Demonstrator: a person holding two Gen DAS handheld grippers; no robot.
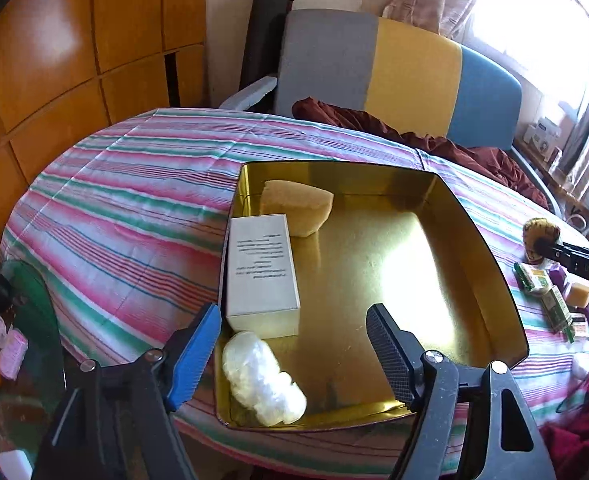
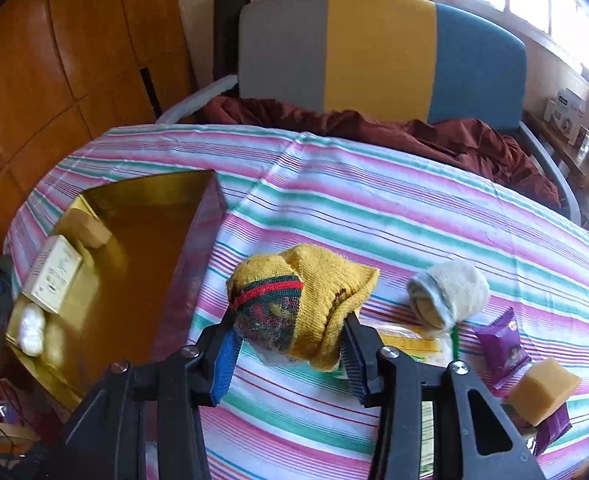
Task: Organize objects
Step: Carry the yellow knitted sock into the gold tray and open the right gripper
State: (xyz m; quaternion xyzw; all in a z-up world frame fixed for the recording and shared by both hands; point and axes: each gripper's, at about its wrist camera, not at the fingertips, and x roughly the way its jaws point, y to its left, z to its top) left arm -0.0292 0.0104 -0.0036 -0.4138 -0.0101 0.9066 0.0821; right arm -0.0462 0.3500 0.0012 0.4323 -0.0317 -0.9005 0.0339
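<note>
Right claw (image 2: 290,344) clamped on rolled yellow knit sock (image 2: 306,304), red-green band at cuff, lifted just above striped cloth of worktop (image 2: 334,208). Soft, light, squashy; likely to sag or unroll, so best gripped across thick middle of roll. Beside it: pale fuzzy sock roll (image 2: 450,292), purple foil packet (image 2: 502,346), waxy amber soap block (image 2: 544,390). Left claw (image 1: 294,344) spread apart, empty, above shiny gold tin (image 1: 482,264) holding stiff white box (image 1: 260,268), porous yellow sponge (image 1: 298,206), crinkly white bundle (image 1: 260,376).

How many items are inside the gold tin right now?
3: a tan sponge at the far end, a white box along the left wall, and a white wad in the near-left corner of the gold tin.
</note>
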